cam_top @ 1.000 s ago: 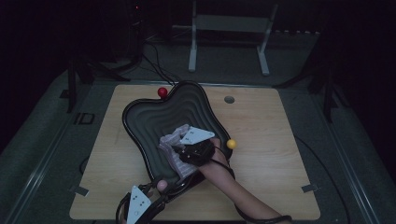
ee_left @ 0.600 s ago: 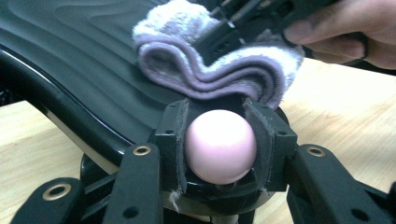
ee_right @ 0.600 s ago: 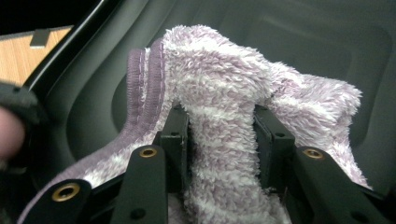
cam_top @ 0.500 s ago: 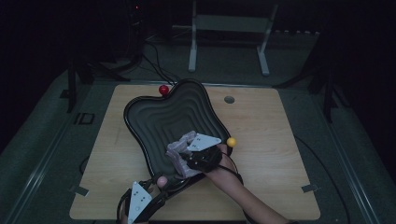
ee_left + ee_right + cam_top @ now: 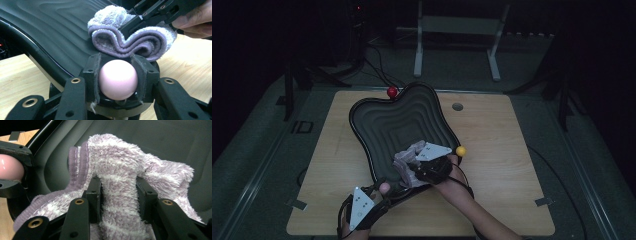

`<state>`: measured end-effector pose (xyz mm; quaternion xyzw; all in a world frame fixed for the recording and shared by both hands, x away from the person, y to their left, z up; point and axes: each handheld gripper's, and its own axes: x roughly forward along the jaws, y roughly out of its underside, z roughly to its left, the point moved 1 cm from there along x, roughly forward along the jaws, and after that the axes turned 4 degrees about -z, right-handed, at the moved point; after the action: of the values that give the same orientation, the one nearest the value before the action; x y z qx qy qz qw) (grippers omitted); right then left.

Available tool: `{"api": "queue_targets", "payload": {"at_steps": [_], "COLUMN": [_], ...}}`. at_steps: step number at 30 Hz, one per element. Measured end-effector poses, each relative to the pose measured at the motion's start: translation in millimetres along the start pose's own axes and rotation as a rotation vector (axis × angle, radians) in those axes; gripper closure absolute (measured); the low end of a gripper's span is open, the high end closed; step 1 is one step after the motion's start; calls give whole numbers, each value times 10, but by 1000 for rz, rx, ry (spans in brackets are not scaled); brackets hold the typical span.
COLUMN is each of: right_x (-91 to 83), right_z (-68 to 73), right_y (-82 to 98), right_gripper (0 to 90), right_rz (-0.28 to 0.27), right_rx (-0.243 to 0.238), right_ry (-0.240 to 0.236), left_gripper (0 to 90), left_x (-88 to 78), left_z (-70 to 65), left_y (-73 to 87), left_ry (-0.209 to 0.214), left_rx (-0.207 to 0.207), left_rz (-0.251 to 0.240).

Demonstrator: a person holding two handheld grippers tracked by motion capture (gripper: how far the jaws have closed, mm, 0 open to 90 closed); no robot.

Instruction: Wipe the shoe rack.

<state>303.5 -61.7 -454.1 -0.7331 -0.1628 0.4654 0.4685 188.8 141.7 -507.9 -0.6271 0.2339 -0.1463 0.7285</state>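
Item: black ridged tray point(image 5: 377, 120) on counter point(image 5: 497, 200); left tool point(image 5: 117, 80) clamps its pink knob point(image 5: 118, 79), right tool point(image 5: 118, 192) grips lilac cloth point(image 5: 120, 170). We'd judge wiping goes best with the knob pinned and the cloth pressed flat along the ridges.

Left gripper point(image 5: 117, 82) clamps a pink ball point(image 5: 118, 79) — folded purple towel point(image 5: 130, 41) just beyond.

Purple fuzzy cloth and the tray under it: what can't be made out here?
- Purple fuzzy cloth: its full shape; bunched, its lower end runs off the right gripper view's bottom edge between the right gripper jaws.
- Black ridged tray: near rim, high view, covered by cloth and hands.
- Pink ball: its back, left gripper view; left gripper pads cover its sides.
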Motion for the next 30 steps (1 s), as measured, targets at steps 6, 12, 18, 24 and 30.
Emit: {"api": "queue_targets", "payload": {"at_steps": [6,12,18,24,30], "right_x": [-16,29,266,545,838], "right_z": [-118,-288,-448,-491,-456], "right_y": [-205,-706,-1149,-1405,-1323], "right_gripper": [644,643,641,641,637], "right_rz": [-53,-131,-133,-115,-54], "right_rx": [45,52,35,11,-30], "right_ry": [-15,8,52,88,110], "left_gripper": [596,596,597,598,599], "left_x": [0,-4,-6,-6,-10], "left_z": [16,20,29,31,40], "left_y": [2,8,7,5,5], "left_ry": [13,16,23,24,30], "left_rx": [1,3,8,10,10], "left_rz": [-2,-7,-5,-3,1]}}
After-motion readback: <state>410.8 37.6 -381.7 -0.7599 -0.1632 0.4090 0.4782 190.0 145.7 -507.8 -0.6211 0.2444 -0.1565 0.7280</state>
